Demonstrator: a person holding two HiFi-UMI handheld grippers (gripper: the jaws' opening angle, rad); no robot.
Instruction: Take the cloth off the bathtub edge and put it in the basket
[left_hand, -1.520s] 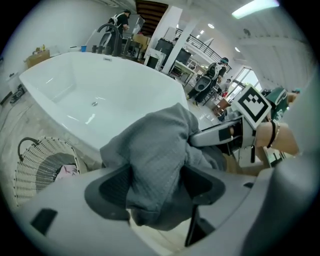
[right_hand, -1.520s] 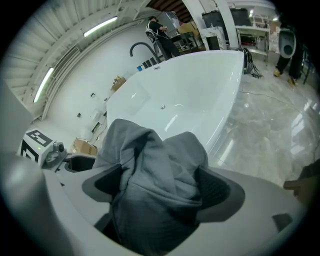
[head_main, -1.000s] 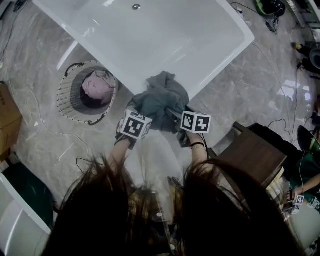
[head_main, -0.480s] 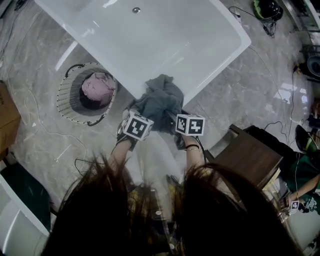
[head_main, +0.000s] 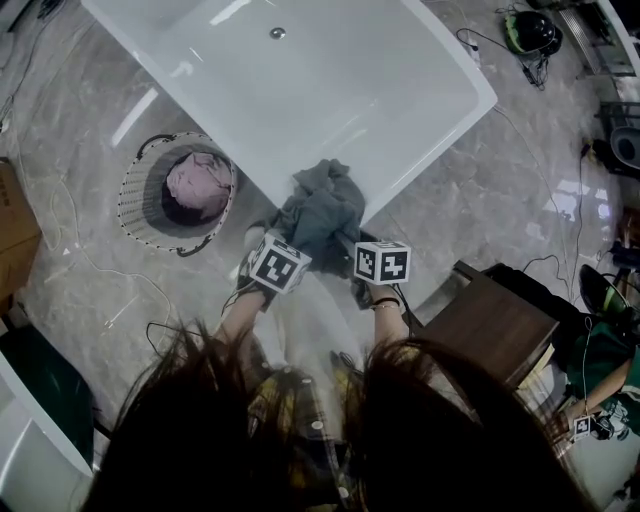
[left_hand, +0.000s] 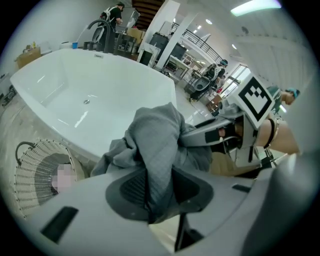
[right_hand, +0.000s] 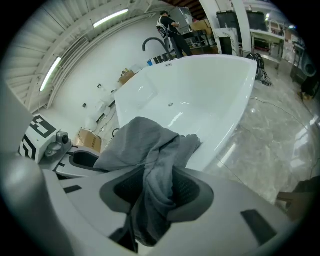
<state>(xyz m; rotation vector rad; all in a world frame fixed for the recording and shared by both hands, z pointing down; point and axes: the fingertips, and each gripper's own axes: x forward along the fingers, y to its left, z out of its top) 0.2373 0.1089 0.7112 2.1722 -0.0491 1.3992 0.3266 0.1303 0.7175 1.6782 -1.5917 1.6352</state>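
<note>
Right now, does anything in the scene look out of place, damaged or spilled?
Nothing looks spilled or damaged. The only untidy thing is the grey cloth, which sits crumpled in a heap on the edge of the bathtub. The basket beside the tub already holds a pink cloth.

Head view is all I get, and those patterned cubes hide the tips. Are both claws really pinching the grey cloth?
Observer: Yes for the left gripper: its own view shows jaws that have just been closing, pads pressing a fold of the grey cloth.
Operator: And the right one?
Observer: The right gripper has just been closing too; its pads squeeze a bunched fold that hangs below them.
Operator: Anything beyond the bathtub?
Observer: A dark curved tap stands at its far end, with a person behind it.
</note>
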